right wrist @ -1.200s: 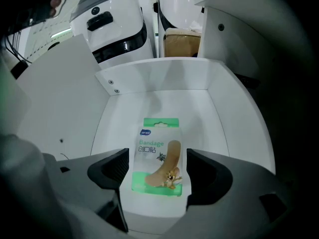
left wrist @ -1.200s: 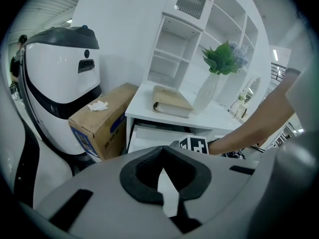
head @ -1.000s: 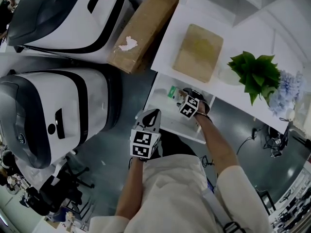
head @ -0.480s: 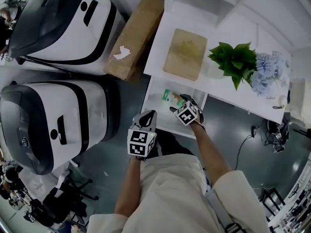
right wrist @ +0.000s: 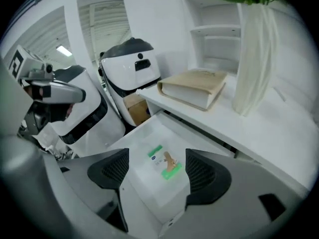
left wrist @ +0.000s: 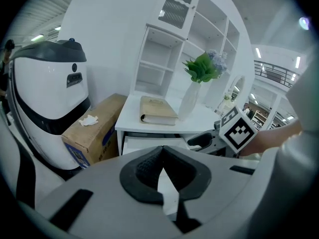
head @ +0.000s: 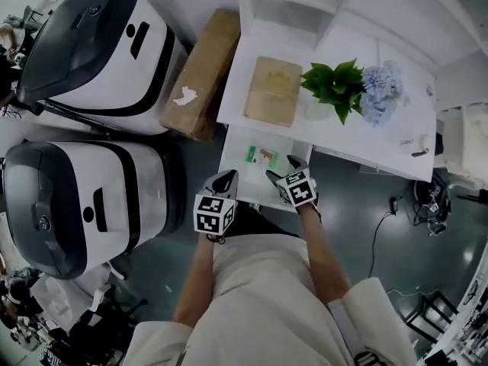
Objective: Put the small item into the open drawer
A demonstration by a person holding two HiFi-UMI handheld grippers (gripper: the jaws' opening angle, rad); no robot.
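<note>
Head view: shows the bandage packet [head: 261, 155] flat inside the open drawer [head: 232, 175].
Left gripper view: shows the left gripper [left wrist: 162, 171] pinched together, empty.
Right gripper view: shows the right gripper [right wrist: 158, 171] spread wide, empty, above the packet.
Reads as placed where wanted.

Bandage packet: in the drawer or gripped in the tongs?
In the drawer: the bandage packet lies flat on its floor, right tongs open above it.

Two large white-and-black machines at left: far machine [head: 99, 48], near machine [head: 76, 204]. One cardboard box [head: 200, 75], one book [head: 273, 91], one vase [head: 316, 110] of greenery, one open drawer [head: 255, 183], one bandage packet [head: 261, 156]. Two grippers: left gripper [head: 229, 176], right gripper [head: 283, 168]. On the desk [head: 374, 139], at its right end, perhaps two small items [head: 412, 143], too tiny to count surely.
</note>
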